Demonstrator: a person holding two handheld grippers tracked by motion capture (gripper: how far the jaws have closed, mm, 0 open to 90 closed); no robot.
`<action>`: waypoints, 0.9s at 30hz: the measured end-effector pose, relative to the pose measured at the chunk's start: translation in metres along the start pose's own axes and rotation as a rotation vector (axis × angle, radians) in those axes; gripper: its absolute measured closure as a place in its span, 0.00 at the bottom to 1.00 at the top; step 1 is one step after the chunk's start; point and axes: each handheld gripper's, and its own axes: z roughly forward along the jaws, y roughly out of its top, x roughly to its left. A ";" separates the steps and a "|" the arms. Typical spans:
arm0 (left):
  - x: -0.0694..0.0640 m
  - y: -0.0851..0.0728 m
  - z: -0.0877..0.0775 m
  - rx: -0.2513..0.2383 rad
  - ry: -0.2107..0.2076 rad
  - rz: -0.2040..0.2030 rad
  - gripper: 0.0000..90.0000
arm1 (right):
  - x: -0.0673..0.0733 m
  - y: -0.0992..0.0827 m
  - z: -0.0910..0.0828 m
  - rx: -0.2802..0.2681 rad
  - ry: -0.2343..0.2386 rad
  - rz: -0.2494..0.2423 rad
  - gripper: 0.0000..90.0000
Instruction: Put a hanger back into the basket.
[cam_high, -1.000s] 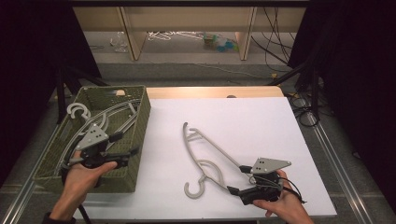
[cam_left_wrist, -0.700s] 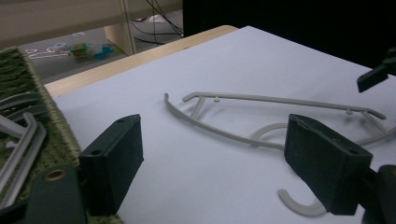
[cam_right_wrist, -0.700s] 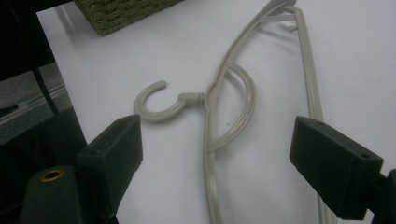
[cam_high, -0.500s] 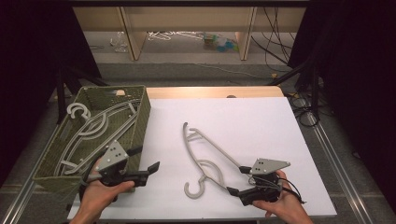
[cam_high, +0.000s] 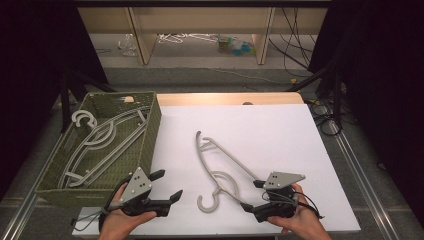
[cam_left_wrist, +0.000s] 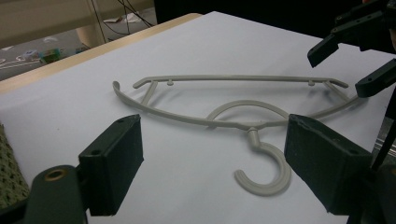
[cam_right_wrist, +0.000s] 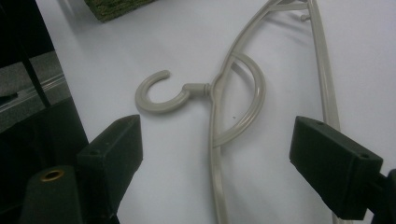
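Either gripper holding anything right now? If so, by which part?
Nothing is held. The left gripper and the right gripper are both open, and the hanger lies flat on the table between them, untouched.

The hanger (cam_high: 220, 165) at the table's centre is pale grey-beige, plain, with no pattern; the tabletop (cam_high: 270, 130) under it is flat white, edged at twelve o'clock by a light wooden strip (cam_high: 225, 98); the basket (cam_high: 150, 135) at nine o'clock is olive green with a woven texture, and the hangers (cam_high: 100, 145) inside it are the same pale grey; both grippers, left gripper (cam_high: 167, 186) and right gripper (cam_high: 251, 195), have black jaws and a grey plate on top.
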 end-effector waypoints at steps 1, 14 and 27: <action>-0.003 -0.004 0.001 0.010 -0.008 -0.001 0.22 | 0.001 0.000 0.002 0.005 0.001 -0.007 0.21; -0.009 -0.014 0.009 0.026 -0.017 0.006 0.22 | 0.004 -0.006 0.023 0.122 -0.019 -0.058 0.28; -0.011 -0.016 0.012 0.046 -0.033 0.017 0.22 | -0.004 -0.007 0.042 0.232 0.001 -0.043 0.50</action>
